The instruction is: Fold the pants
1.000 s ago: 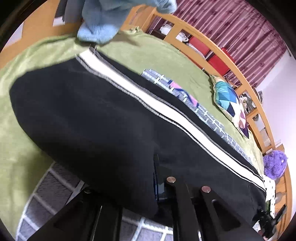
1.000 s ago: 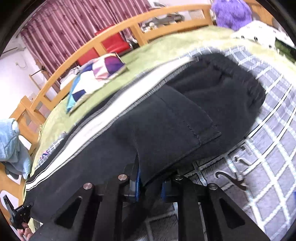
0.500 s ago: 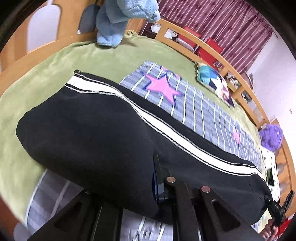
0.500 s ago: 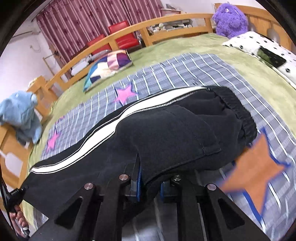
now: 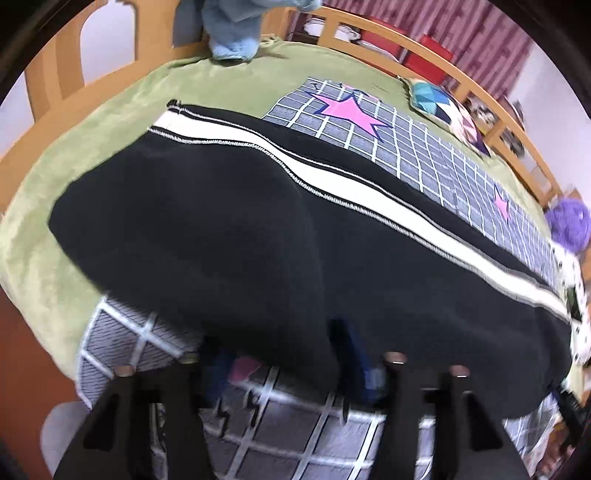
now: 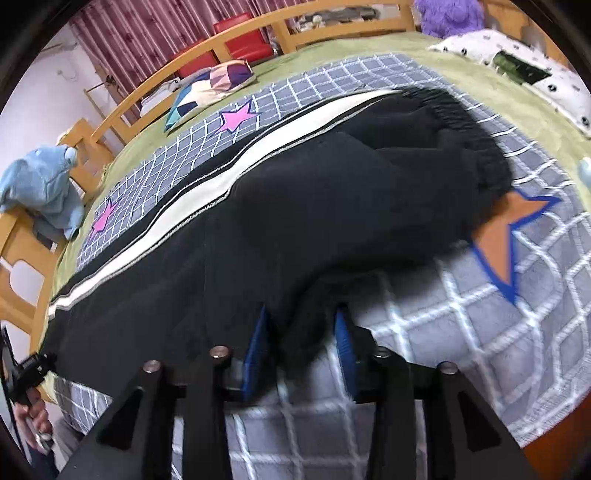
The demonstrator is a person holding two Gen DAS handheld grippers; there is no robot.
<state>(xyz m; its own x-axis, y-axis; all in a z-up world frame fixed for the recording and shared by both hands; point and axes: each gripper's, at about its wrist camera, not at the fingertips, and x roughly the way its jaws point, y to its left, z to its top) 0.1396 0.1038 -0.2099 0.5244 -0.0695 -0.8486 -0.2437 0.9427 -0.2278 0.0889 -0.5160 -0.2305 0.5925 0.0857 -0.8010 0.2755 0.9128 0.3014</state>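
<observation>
Lying lengthwise across grey checked blanket with pink stars (image 5: 424,147), over green fleece bedspread (image 5: 122,103): black fleece pants with white side stripe (image 5: 221,229).

Left wrist view only: cuff end of stripe, near blue plush toy (image 5: 232,33) at wooden bed rail (image 5: 424,55). Right wrist view only: gathered elastic waistband (image 6: 465,122), orange star patch (image 6: 506,236), white dotted pillow (image 6: 517,59), hand (image 6: 29,413) on the other tool.

Compared with a second ago: left gripper (image 5: 291,365) jaws just opened wide, hem edge between, pads apart from cloth; right gripper (image 6: 299,347) blue pads likewise spread, dark fold loose between. More blanket bared beyond pants.

Near edge of bed close below both tools; open blanket beyond stripe.
</observation>
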